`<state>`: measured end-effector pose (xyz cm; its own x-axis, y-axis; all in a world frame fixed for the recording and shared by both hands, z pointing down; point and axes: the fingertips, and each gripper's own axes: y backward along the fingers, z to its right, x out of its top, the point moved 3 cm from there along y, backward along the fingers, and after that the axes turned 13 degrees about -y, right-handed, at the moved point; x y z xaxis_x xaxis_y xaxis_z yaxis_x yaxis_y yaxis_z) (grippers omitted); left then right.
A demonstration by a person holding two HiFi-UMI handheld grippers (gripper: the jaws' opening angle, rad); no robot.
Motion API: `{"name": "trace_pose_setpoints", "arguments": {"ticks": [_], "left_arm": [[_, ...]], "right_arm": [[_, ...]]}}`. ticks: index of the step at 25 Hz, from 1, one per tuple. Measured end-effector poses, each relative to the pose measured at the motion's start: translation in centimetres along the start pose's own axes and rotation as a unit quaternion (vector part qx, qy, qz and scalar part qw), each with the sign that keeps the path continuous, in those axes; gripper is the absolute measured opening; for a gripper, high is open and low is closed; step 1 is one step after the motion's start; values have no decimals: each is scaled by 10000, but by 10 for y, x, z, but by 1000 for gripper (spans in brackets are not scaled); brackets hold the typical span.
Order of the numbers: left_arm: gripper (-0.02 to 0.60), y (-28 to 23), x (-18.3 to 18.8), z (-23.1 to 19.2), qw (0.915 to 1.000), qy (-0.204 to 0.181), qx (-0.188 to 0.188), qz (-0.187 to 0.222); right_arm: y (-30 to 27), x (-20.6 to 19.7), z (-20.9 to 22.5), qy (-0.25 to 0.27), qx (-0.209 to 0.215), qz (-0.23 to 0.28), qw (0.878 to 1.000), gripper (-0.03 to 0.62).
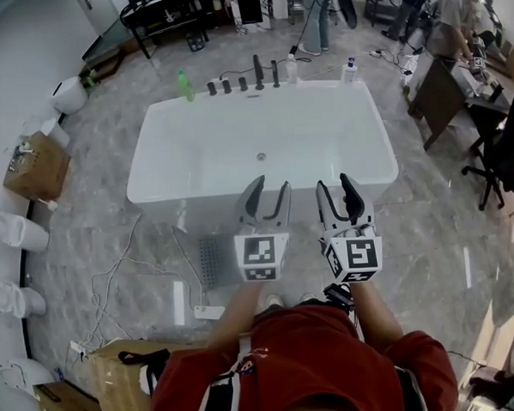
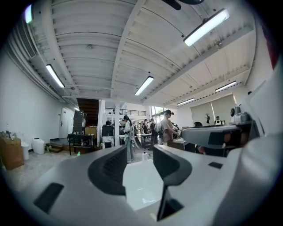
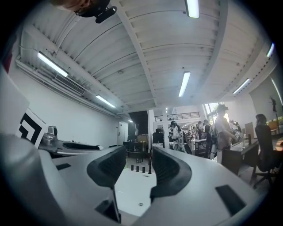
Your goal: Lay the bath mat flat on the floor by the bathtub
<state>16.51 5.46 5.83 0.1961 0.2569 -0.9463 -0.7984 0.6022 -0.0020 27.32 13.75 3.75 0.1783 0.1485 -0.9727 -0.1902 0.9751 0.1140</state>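
Observation:
The white bathtub [image 1: 163, 136] stands in the middle of the head view, on a grey marble floor. A small grey ribbed rectangle [image 1: 211, 261], possibly the bath mat, lies flat on the floor just in front of the tub. Both grippers are held up side by side over the tub's near rim. My left gripper [image 1: 271, 188] has its jaws apart with nothing between them. My right gripper [image 1: 333, 184] is the same, open and empty. In the left gripper view, the left gripper [image 2: 139, 155] frames the white tub [image 2: 142, 187]. Between the jaws of the right gripper [image 3: 139, 155] lie the tub's basin [image 3: 131, 187] and taps.
Black taps [image 1: 257, 74] and a green bottle [image 1: 183, 85] stand along the tub's far rim. White cables [image 1: 114, 272] trail over the floor at the left, near toilets [image 1: 9, 229] and cardboard boxes [image 1: 36, 165]. People, desks and an office chair [image 1: 499, 157] fill the back right.

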Motion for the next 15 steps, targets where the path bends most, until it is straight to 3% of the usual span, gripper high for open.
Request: {"name": "trace_pose_setpoints", "arguments": {"ticks": [3, 6, 15], "left_arm": [[78, 0, 1, -5, 9999, -11, 123, 110], [41, -3, 7, -5, 9998, -4, 104, 185], [14, -2, 14, 3, 9995, 9, 15, 310]], "right_arm": [[-4, -4, -4, 74, 70, 26, 9999, 91], [-7, -3, -1, 26, 42, 11, 10000, 35], [-7, -4, 8, 89, -163, -34, 9998, 11]]}}
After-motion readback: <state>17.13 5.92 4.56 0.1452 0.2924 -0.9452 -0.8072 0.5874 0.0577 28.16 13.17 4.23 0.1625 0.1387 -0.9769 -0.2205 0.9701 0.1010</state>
